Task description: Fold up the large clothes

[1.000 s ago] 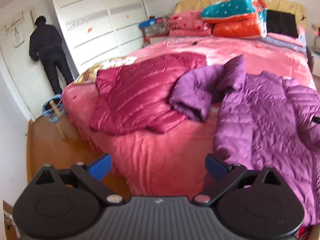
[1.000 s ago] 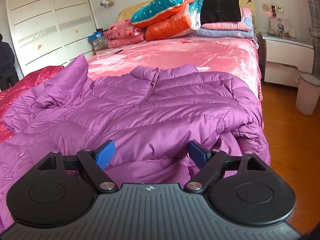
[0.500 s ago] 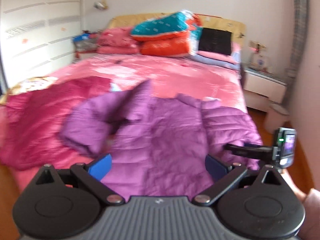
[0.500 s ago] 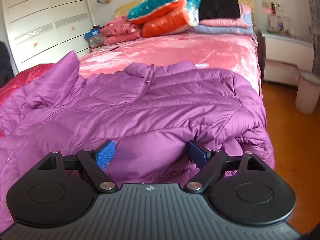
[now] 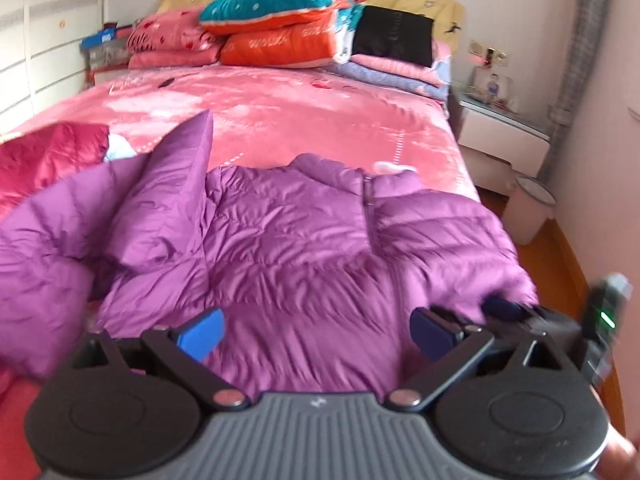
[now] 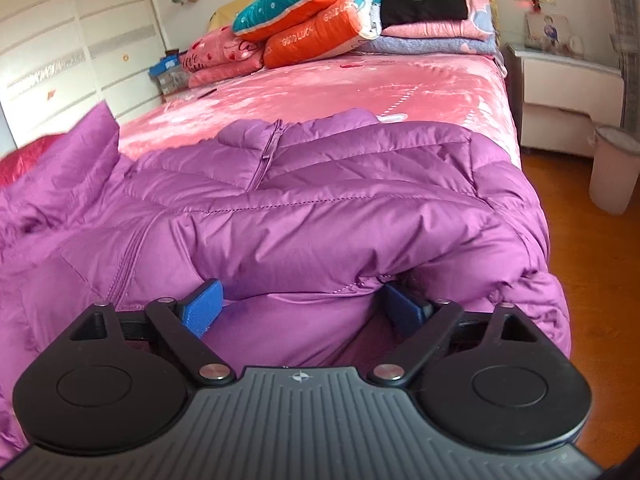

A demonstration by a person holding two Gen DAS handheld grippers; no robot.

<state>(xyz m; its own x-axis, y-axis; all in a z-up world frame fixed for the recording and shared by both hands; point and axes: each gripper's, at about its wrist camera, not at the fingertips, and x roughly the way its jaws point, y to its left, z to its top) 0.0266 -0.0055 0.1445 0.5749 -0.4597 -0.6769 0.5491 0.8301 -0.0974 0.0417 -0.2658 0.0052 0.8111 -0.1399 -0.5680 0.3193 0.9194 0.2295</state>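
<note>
A purple puffer jacket (image 5: 320,256) lies front up on the pink bed, zipper toward the pillows, one sleeve bunched up at the left. It fills the right wrist view (image 6: 320,208) too. My left gripper (image 5: 316,330) is open over the jacket's near hem. My right gripper (image 6: 302,306) is open, its blue fingers set either side of the jacket's right lower edge where it hangs over the bed's side. The right gripper also shows at the right edge of the left wrist view (image 5: 500,308).
A crimson jacket (image 5: 44,156) lies at the left on the pink bed (image 5: 300,112). Stacked quilts and pillows (image 5: 288,28) sit at the headboard. A white nightstand (image 6: 568,96) and a bin (image 6: 612,168) stand on the wood floor at the right.
My left gripper has swung right from the crimson jacket to the purple one and moved closer. My right gripper has advanced until its fingers flank the jacket's edge.
</note>
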